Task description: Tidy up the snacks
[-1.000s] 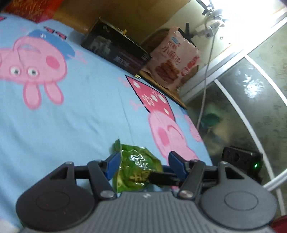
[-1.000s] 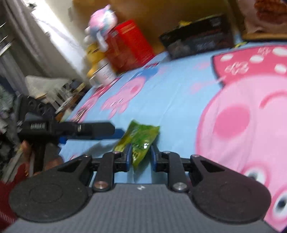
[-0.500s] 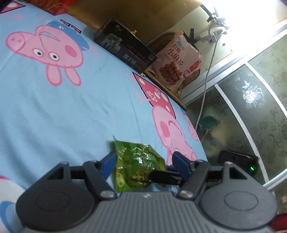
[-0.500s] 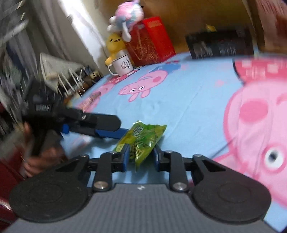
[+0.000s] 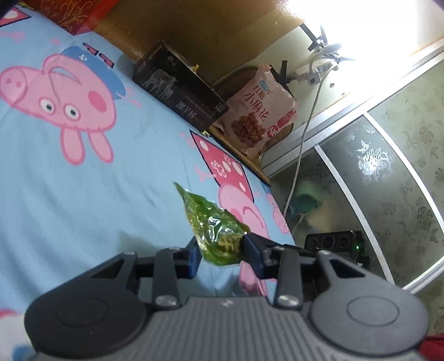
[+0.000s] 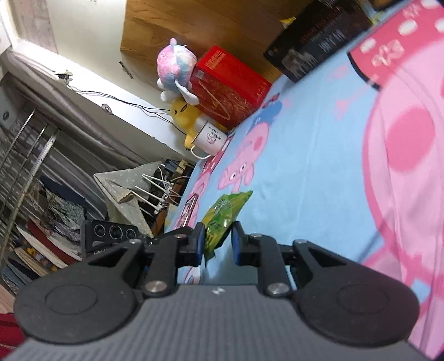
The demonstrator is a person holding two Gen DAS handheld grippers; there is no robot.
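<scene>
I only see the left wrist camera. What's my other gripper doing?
Observer: The right gripper is shut on a crinkly green plastic snack packet.
Child: What's by the big red cardboard box?
Observer: A pink-and-blue plush toy leans against it.
Child: Anything else there?
Observer: A white ceramic mug sits right by a yellow plush toy.

Wooden headboard (image 5: 211, 30), patterned glass door (image 5: 388, 166), bright window light (image 5: 374, 16).
</scene>
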